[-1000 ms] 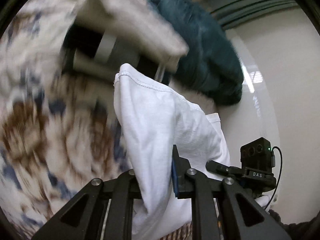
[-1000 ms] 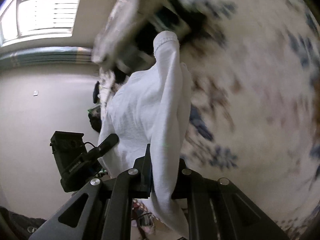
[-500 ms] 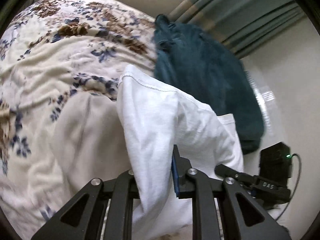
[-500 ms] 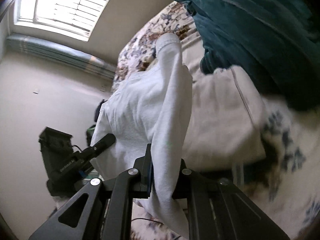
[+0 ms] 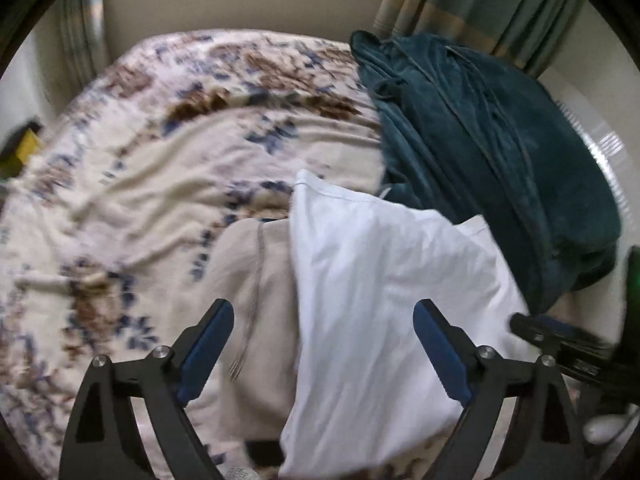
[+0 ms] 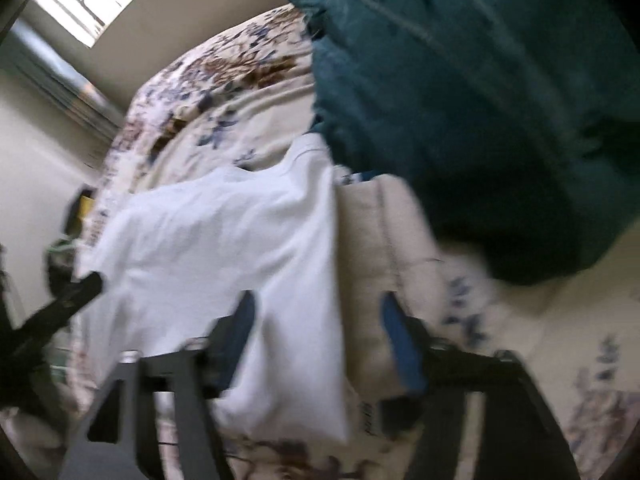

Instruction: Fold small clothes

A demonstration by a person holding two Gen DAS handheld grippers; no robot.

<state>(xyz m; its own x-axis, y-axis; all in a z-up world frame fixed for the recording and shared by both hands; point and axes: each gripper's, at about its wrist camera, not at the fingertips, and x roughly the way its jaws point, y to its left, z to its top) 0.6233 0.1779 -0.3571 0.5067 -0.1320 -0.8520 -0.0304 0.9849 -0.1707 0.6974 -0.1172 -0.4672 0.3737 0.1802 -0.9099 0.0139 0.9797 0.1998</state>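
Observation:
A white garment (image 5: 372, 300) lies on the flowered bedspread (image 5: 160, 184), partly over a beige garment (image 5: 256, 304). My left gripper (image 5: 324, 344) is open, its blue-padded fingers (image 5: 208, 336) spread on either side of the white cloth. In the right wrist view the white garment (image 6: 224, 248) lies left of the beige one (image 6: 380, 260). My right gripper (image 6: 320, 340) is open too, its fingers astride both garments' near edge. This view is blurred.
A dark teal robe or blanket (image 5: 492, 152) is heaped at the right of the bed, also in the right wrist view (image 6: 480, 100). Green curtains (image 5: 480, 4) hang behind. The other gripper's black body (image 5: 568, 344) shows at the right edge. A yellow object (image 5: 24, 148) sits far left.
Both grippers were shut on the white garment, holding it up. Now both have opened and the garment has dropped onto the bed beside the beige one.

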